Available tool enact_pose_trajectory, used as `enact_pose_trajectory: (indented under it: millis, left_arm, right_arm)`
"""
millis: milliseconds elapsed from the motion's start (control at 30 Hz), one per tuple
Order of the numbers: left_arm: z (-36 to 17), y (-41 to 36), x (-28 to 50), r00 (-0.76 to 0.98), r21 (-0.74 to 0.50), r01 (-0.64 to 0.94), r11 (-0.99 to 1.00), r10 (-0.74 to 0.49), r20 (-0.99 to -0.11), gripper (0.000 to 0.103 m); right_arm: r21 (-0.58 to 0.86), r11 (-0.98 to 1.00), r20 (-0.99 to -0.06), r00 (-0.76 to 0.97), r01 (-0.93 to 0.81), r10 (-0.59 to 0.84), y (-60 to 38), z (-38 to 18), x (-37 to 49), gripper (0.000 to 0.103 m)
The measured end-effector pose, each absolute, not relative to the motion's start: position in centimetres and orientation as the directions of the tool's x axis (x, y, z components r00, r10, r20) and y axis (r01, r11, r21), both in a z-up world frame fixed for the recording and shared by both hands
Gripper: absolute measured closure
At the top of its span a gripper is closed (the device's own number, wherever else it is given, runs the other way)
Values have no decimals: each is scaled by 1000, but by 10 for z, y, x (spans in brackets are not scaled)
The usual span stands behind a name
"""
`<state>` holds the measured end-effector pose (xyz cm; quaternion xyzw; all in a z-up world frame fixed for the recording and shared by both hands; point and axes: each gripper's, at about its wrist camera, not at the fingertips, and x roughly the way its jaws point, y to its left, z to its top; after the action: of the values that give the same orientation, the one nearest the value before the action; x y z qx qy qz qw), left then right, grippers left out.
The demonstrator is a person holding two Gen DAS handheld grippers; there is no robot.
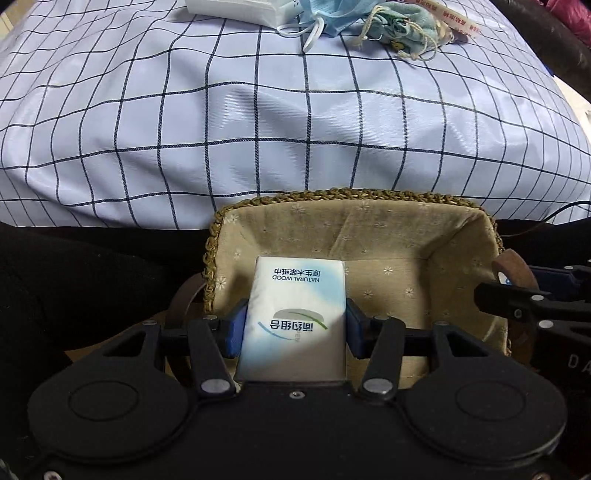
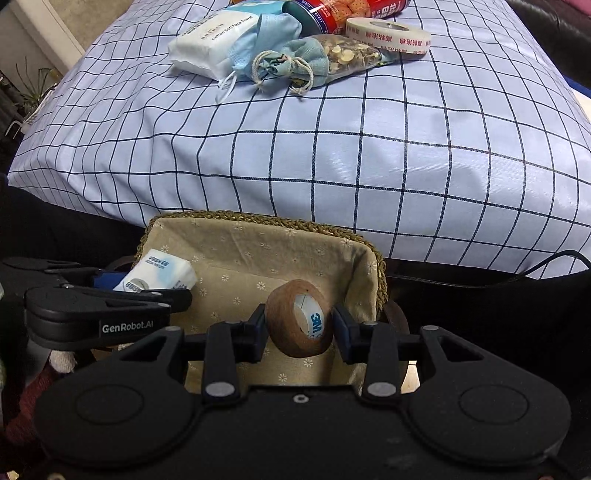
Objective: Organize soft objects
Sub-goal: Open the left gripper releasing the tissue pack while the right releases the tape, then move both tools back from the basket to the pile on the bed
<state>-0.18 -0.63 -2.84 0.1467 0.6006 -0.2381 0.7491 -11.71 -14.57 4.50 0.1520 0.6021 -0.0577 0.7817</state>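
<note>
My left gripper (image 1: 291,330) is shut on a white and blue tissue pack (image 1: 293,314) and holds it over the left side of a lined straw basket (image 1: 369,199). My right gripper (image 2: 299,328) is shut on a brown 3M tape roll (image 2: 299,317) over the right side of the same basket (image 2: 258,218). The left gripper with the tissue pack (image 2: 159,275) also shows at the left of the right wrist view. On the far side of the checked cloth (image 2: 332,140) lie a face towel pack (image 2: 207,44), a blue face mask (image 2: 273,29) and a teal drawstring pouch (image 2: 291,66).
A bag of dried slices (image 2: 351,55), a white tape roll (image 2: 388,35) and red cans (image 2: 332,11) sit at the back of the cloth. A black cable (image 2: 517,273) runs along the cloth's right front edge. Dark fabric surrounds the basket.
</note>
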Motion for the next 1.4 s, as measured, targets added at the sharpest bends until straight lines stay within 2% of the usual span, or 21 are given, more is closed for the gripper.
enact_pose_trajectory:
  millis: [133, 233, 267, 367, 1400]
  left_arm:
    - [-29, -7, -4, 178, -47, 535, 844, -167, -970, 49]
    - [-30, -8, -6, 186, -25, 536, 844, -147, -971, 23]
    - [-30, -9, -6, 190, -19, 533, 846, -142, -971, 22]
    - [-30, -11, -8, 217, 5, 538, 843, -133, -967, 22]
    - [-31, -6, -4, 225, 26, 532, 846, -111, -968, 22]
  right_arm:
    - [166, 949, -959, 266, 268, 93, -144, 44, -115, 65]
    - [163, 951, -960, 267, 265, 90, -144, 44, -115, 63]
    - [162, 951, -960, 267, 263, 89, -144, 43, -114, 62]
    - [160, 952, -960, 266, 262, 88, -144, 43, -114, 58]
    - [154, 954, -961, 265, 256, 83, -144, 42, -113, 54]
